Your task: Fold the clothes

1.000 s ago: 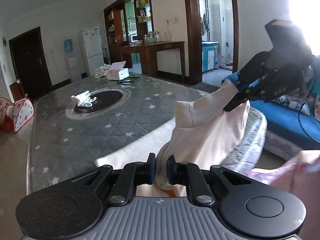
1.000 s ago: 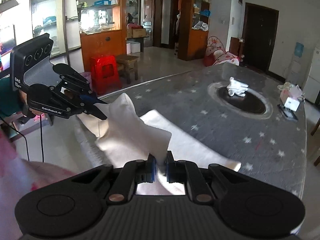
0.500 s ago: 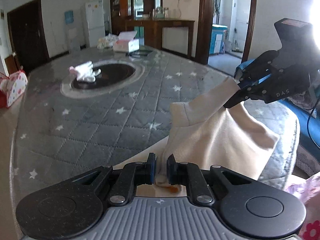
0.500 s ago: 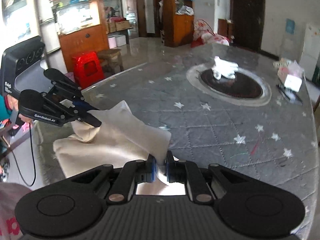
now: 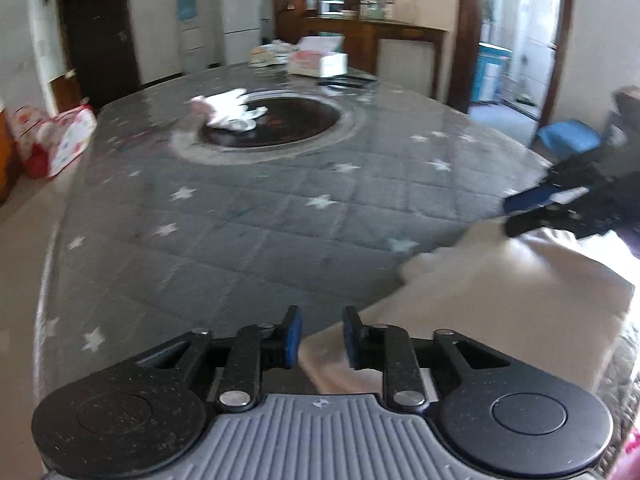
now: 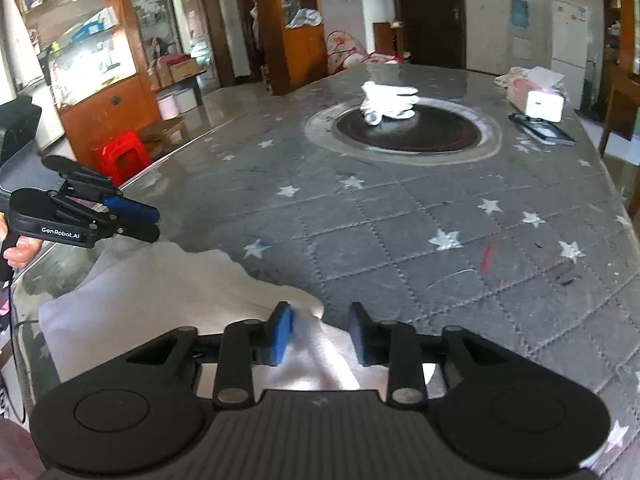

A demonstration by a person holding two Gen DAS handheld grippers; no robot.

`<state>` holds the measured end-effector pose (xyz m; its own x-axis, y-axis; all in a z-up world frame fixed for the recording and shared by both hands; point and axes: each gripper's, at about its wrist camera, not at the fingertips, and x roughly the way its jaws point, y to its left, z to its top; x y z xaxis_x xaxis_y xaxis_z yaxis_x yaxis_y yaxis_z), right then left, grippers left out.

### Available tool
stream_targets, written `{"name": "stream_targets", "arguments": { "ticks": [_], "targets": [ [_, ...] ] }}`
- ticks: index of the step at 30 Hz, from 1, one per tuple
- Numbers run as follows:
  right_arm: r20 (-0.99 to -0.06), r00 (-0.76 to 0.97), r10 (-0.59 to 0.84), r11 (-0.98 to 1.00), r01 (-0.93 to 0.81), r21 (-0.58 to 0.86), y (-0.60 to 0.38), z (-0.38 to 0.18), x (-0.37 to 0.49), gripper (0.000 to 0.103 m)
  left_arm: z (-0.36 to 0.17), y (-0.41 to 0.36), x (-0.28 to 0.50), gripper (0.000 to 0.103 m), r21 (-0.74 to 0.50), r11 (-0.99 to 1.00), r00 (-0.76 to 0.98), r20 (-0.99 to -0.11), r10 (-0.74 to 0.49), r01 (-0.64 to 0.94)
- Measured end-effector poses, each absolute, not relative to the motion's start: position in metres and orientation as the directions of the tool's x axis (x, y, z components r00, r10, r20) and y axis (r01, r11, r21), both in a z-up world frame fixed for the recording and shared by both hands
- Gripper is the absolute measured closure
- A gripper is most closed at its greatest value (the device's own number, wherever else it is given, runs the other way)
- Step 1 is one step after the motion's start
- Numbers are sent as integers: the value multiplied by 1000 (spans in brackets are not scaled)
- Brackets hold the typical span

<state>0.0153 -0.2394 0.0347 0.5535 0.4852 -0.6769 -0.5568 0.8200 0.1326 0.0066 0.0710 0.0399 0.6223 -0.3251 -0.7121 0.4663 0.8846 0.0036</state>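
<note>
A cream garment lies folded on the near edge of the grey star-patterned table; it also shows in the right wrist view. My left gripper is open, its blue pads apart with the garment's edge lying between them. My right gripper is open too, with a fold of the garment between its pads. Each gripper shows in the other's view: the right one above the cloth's far corner, the left one just over the cloth.
A small white garment lies on the dark round inset at the table's middle. A tissue box and a flat dark object sit at the far end. A red stool stands left of the table.
Both grippers have lowered the cream garment onto the table and opened, letting go of it. The cloth now lies flat instead of hanging between them.
</note>
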Motion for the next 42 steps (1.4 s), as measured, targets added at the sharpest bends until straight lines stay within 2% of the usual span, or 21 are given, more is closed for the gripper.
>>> {"name": "stream_targets", "arguments": {
  "ticks": [4, 13, 20, 25, 29, 36, 42],
  "targets": [
    [-644, 597, 478, 833, -540, 119, -243, 44, 8, 71, 49, 82, 3, 73, 18, 923, 679, -683, -269, 383],
    [-647, 553, 525, 785, -609, 116, -216, 47, -2, 71, 66, 48, -27, 73, -230, 846, 606, -610, -511, 481],
    [-661, 560, 499, 794, -601, 91, -194, 31, 2, 71, 44, 25, -9, 73, -294, 848, 583, -625, -519, 441],
    [-653, 585, 482, 789, -614, 32, -188, 26, -4, 71, 30, 24, -3, 73, -317, 856, 586, -628, -512, 408],
    [-621, 593, 512, 803, -586, 103, -216, 48, -12, 71, 29, 23, -7, 73, -300, 860, 600, -620, -505, 412],
    [-675, 598, 433, 858, -502, 106, -270, 53, -36, 71, 27, 16, -12, 71, -269, 872, 629, -609, -483, 409],
    [-679, 594, 432, 873, -463, 150, -286, 39, -39, 76, 25, 14, -10, 70, -265, 879, 640, -606, -471, 396]
  ]
}}
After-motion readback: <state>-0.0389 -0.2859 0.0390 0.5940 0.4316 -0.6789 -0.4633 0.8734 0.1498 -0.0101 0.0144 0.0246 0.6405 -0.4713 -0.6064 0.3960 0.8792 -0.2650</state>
